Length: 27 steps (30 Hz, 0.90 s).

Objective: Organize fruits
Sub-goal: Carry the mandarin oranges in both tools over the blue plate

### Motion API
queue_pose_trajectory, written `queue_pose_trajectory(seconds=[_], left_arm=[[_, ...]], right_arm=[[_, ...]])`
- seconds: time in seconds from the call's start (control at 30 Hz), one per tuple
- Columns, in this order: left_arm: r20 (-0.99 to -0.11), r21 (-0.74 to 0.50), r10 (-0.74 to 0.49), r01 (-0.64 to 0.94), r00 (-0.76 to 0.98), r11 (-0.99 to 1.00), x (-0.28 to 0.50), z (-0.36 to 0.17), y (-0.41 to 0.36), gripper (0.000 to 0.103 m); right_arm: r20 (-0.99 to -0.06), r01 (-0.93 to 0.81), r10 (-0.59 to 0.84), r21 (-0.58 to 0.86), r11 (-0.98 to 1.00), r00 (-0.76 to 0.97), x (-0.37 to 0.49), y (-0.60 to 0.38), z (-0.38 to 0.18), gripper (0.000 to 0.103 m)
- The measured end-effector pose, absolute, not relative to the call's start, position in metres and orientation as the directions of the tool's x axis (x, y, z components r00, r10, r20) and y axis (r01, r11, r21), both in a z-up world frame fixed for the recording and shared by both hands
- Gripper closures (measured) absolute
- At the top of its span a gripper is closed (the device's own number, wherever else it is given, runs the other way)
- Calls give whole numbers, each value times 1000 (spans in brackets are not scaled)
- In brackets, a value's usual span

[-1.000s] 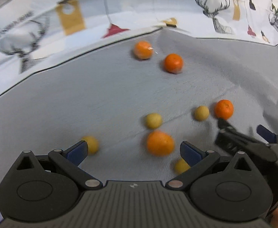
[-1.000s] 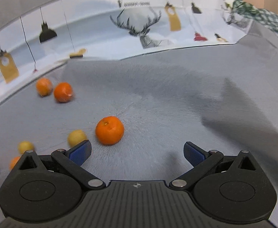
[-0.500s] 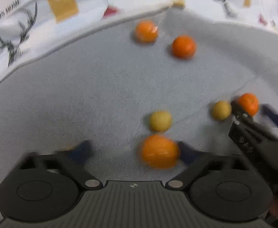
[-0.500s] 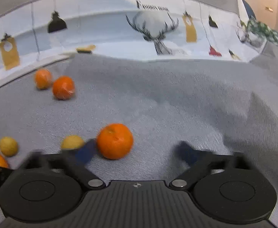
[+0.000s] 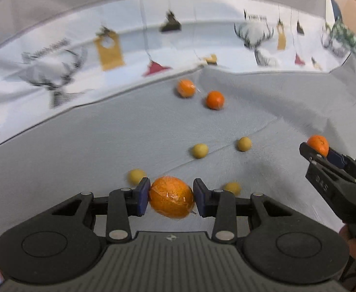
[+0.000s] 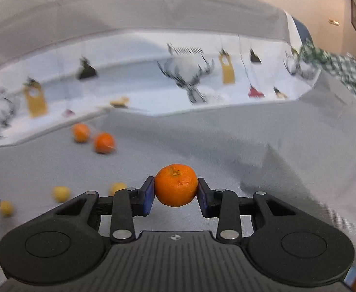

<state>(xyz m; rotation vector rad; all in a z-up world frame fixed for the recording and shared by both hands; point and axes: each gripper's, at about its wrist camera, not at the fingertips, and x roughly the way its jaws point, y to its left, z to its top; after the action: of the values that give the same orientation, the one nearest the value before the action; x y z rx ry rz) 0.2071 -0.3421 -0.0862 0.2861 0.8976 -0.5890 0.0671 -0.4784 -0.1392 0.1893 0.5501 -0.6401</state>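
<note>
- A grey cloth [image 5: 85, 160] is spread over what is taken to be a bed or padded worktop; behind it a white printed sheet [image 5: 63, 73] with deer and tag motifs is seen.
- The left gripper [image 5: 172, 196] is clenched on a wrapped orange [image 5: 171, 200]; the fruit is seated square between the blue fingers [image 5: 142, 196], its long axis running across from pad to pad.
- The right gripper [image 6: 175, 191] is clenched on a mandarin [image 6: 176, 185], stem side up, centred between the pads; in the left wrist view it is seen at the right edge, well apart from the left gripper.
- Both fruits appear lifted clear of the cloth, though motion blur leaves this uncertain.
- Two more oranges [image 5: 200, 96] lie far ahead near the sheet edge, just beside each other; they are reckoned the likely gathering spot, straight ahead of the left fingers and ahead-left of the right ones, so the left hand is judged nearer.
- Four small yellow fruits [image 5: 200, 150] are scattered on the cloth between the grippers and that pair.
- Change from a second ago: both sets of jaws were wide and empty then, with both fruits resting on the cloth; the jaws have just been closing, and a fruit is now pinched in each.
</note>
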Motion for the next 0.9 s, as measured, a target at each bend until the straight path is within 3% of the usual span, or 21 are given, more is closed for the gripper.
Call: queue_pose_trajectory(seconds=[0.23,0.5,0.9], left_arm=[[-772,8,-322,515,548,857,140,-24,-231,60],[-778,31,-219,383,589,923,79,4,-107,60],[-738,-42,-199,250,644,967,7,23,0,60]], right_arm=[[-532,368,-272,82,926,802,24,-380,-76,65],[-569,76,31,163,984,821,-11,-268,-33,65],[-568,-130,144,64,989,810,-71,-162,-6,65]])
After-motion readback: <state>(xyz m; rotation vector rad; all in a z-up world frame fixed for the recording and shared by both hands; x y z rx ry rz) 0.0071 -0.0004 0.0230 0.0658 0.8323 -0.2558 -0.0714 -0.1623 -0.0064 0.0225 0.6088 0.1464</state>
